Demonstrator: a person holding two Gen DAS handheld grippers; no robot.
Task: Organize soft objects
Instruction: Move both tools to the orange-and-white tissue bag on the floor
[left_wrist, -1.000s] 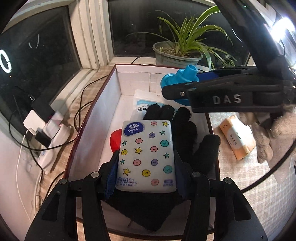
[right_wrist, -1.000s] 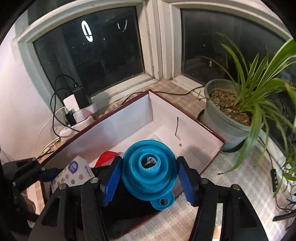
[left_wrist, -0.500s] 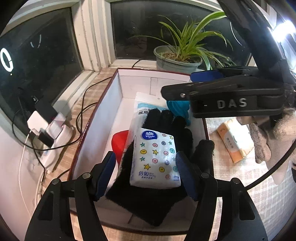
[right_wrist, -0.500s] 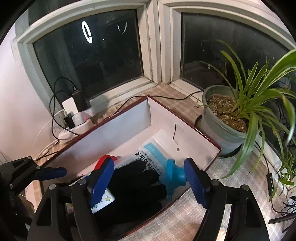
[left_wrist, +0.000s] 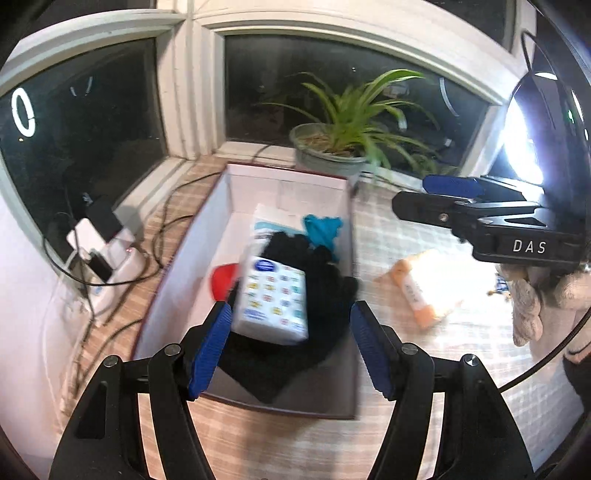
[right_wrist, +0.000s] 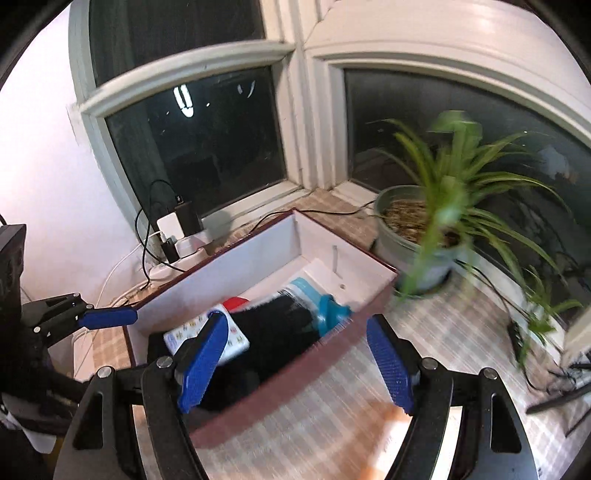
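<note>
A white-lined box (left_wrist: 207, 236) (right_wrist: 255, 258) holds a starred tissue pack (left_wrist: 273, 299) (right_wrist: 232, 334) lying on black gloves (left_wrist: 325, 280) (right_wrist: 280, 321), a blue funnel (left_wrist: 323, 229) (right_wrist: 332, 314), a mask packet (left_wrist: 273, 221) and a red item (left_wrist: 223, 280). My left gripper (left_wrist: 288, 347) is open and empty above the box's near end. My right gripper (right_wrist: 295, 365) is open and empty, above the box's right rim; it also shows in the left wrist view (left_wrist: 443, 199). An orange tissue pack (left_wrist: 421, 291) lies on the cloth right of the box.
A potted spider plant (left_wrist: 332, 155) (right_wrist: 424, 236) stands behind the box by the window. A power strip with chargers and cables (left_wrist: 99, 243) (right_wrist: 177, 236) lies left of the box. A checked tablecloth (left_wrist: 388, 229) covers the table.
Both grippers opened and let go: the tissue pack now lies on the gloves and the blue funnel lies in the box. Both grippers have pulled up and back.
</note>
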